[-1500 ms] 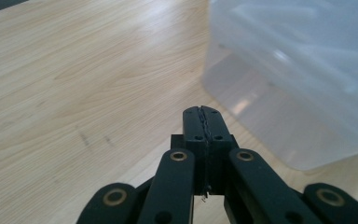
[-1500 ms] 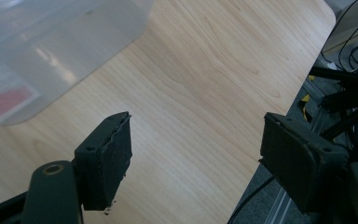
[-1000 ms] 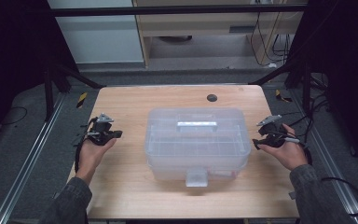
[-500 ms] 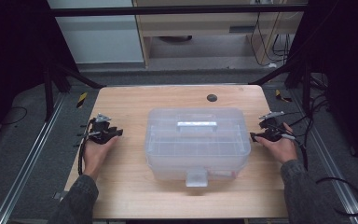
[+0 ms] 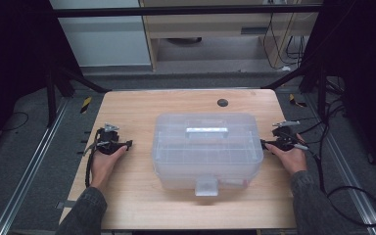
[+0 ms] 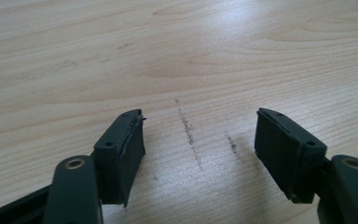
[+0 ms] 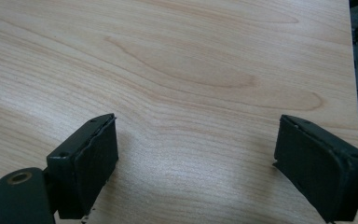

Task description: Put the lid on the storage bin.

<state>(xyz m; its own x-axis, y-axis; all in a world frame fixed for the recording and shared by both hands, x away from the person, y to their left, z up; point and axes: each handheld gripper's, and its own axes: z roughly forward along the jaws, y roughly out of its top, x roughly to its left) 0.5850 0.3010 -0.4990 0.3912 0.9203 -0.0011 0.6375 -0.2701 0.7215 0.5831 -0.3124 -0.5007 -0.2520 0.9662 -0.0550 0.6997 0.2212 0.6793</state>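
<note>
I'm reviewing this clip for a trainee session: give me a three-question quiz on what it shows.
1. True or false: the clear plastic box has its lid off.
2. What lies between the left gripper jaws?
3. Which is nearer the box: A, left gripper; B, right gripper?

Key
1. False: the lid is on, handle flat on top.
2. Nothing, just bare table; the jaws have just been opening.
3. B.

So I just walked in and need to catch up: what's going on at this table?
A person sits at a light wooden table holding a black two-jaw gripper in each hand. Between them stands a clear plastic storage box with a closed lid and top handle. The left gripper and right gripper flank the box without touching it. Both have just been opening, with nothing but bare wood between their jaws.
</note>
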